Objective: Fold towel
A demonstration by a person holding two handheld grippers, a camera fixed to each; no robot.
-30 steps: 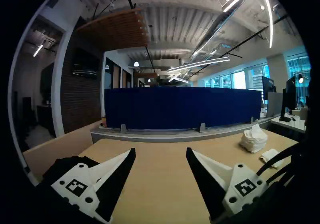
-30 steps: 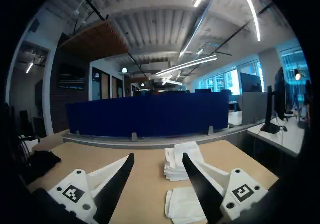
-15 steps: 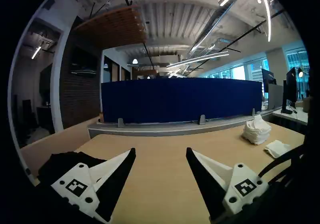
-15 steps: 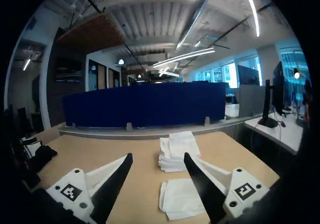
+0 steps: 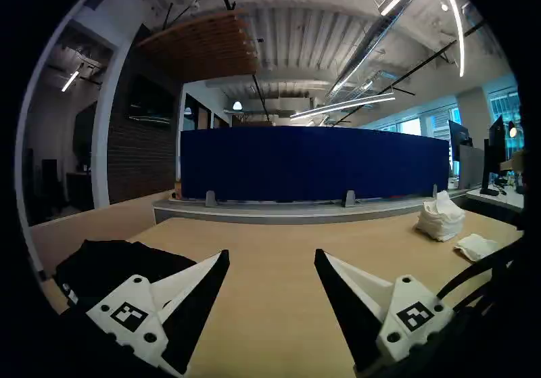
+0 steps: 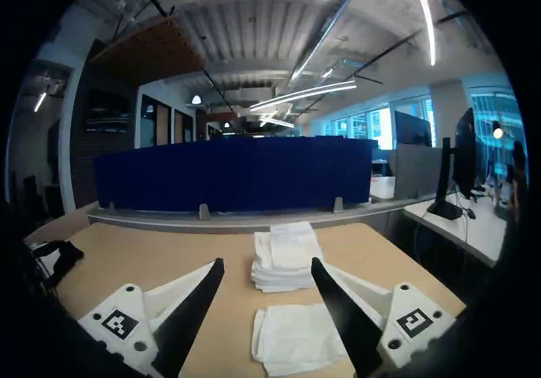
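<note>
Hovering over a wooden table (image 6: 169,256), right gripper (image 6: 266,263) spread and empty, 1 flat white towel (image 6: 297,337) lying near, below its fingers, towel stack (image 6: 284,260) just beyond, left gripper (image 5: 271,253) spread and empty, black cloth (image 5: 115,263) at near left.

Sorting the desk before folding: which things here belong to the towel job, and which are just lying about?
For the job: loose white towel, stack of folded towels, left tongs, right tongs.
Lying about: black bundle, blue partition, monitor.
</note>
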